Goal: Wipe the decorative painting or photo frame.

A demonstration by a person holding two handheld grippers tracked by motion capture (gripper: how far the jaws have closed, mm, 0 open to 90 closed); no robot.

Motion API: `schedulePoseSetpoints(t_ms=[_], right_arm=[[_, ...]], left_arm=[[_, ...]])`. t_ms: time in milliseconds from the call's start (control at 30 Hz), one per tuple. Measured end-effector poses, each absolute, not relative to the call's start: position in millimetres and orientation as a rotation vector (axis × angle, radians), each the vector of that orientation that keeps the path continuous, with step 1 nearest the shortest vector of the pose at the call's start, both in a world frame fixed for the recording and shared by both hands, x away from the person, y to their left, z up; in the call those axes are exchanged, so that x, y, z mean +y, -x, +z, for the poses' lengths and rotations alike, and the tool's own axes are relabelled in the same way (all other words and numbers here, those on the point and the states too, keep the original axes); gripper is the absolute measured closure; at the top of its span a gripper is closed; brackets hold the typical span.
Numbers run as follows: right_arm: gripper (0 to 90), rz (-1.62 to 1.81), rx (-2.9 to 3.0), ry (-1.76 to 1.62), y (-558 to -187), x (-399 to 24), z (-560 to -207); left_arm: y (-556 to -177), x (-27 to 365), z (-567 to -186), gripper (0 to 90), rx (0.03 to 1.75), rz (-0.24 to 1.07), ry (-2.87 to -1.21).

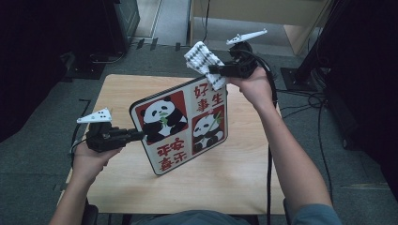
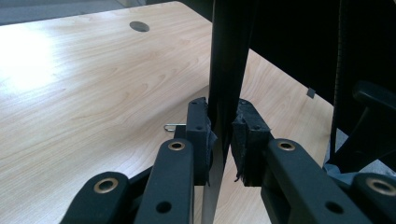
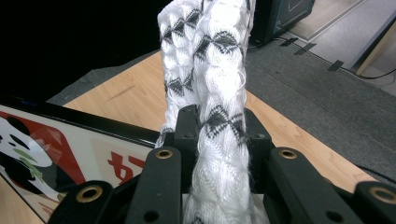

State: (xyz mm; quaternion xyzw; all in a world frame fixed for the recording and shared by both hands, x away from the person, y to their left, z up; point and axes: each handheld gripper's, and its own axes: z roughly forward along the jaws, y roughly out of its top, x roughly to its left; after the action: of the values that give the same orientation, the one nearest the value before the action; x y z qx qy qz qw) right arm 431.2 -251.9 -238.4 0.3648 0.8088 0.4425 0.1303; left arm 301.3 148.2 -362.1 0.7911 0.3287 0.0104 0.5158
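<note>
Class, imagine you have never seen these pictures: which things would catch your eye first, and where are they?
First, the panda board, red and white, held tilted above the wooden table by the left tongs at its left edge. Next, the white knitted cloth with dark diamonds, pinched in the right tongs against the board's top corner.

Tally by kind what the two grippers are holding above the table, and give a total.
Panda picture boards: 1, the board clamped by the left gripper
Knitted cloths: 1, the white cloth in the right gripper
Total: 2

Panda tray (image 1: 180, 125) and cloth (image 1: 204, 63) aloft
</note>
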Motion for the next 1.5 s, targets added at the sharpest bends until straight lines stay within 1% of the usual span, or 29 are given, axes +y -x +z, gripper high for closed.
schedulePoseSetpoints(t_ms=[667, 1500], right_arm=[[74.0, 1.298, 2.317, -1.107, -436, -267, -239], [78.3, 1.26, 2.282, -1.192, -435, -289, -244]], left_arm=[[-301, 148, -362, 78.7, 0.792, 0.025, -1.903], [-301, 148, -362, 78.6, 0.788, 0.029, -1.902]])
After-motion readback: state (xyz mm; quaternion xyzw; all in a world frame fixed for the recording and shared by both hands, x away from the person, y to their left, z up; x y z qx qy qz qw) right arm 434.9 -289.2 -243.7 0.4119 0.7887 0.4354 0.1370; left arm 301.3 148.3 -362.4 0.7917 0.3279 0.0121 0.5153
